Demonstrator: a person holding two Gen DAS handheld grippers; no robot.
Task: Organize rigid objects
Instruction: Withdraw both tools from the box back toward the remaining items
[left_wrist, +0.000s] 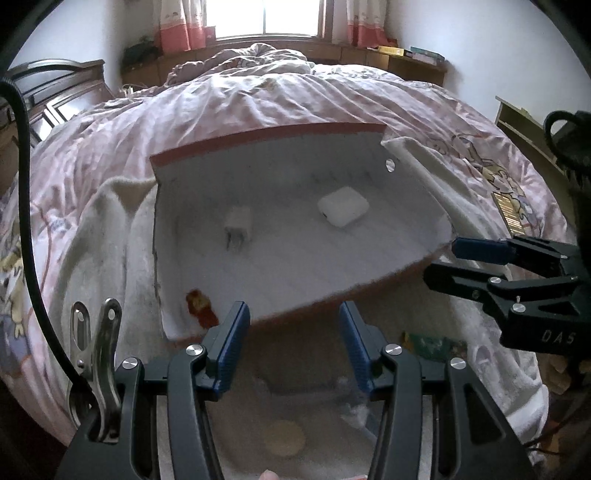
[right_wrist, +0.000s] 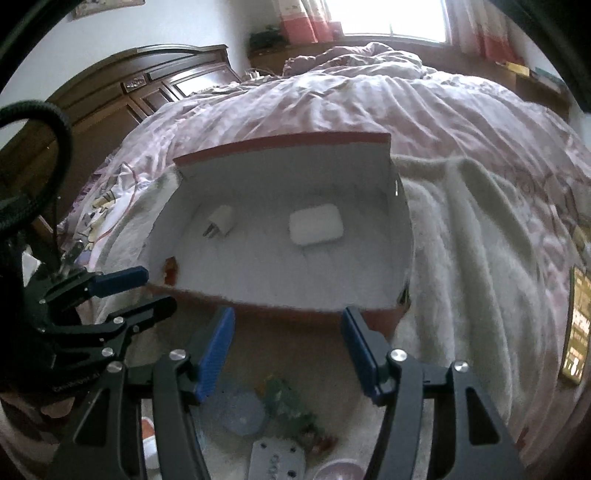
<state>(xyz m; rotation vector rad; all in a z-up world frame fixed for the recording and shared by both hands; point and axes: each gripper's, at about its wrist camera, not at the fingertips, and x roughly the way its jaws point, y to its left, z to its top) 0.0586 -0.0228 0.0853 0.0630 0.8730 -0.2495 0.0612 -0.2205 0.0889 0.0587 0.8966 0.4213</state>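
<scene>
Between the blue pads of the left gripper (left_wrist: 291, 345) nothing is caught; jaws stand partly apart, empty, hovering over a white fleecy blanket (left_wrist: 110, 236). Same for the right gripper (right_wrist: 288, 349): jaws partly apart, nothing between the pads. Just ahead of both sets of tips sits an open box (left_wrist: 258, 136), red outside, white inside, its near wall directly beyond the fingertips. Inside it, ahead and left of the left gripper's line, a white plug adapter (left_wrist: 238, 225) lies with its prongs toward the tongs; ahead and to the right, well apart from the adapter, a white earbud case (left_wrist: 343, 210). A small red-and-yellow item (left_wrist: 199, 308) rests at the box's near left corner, close beside the left gripper's left pad; blurred, cannot tell what it is. Below the right gripper, on the blanket: a green patterned packet (right_wrist: 291, 410), a round pale disc (right_wrist: 240, 410), a white flat piece with holes (right_wrist: 277, 461). Beyond the box, a rumpled pink quilt (left_wrist: 295, 99) spreads over the bed, with a window (left_wrist: 266, 16) past it.
</scene>
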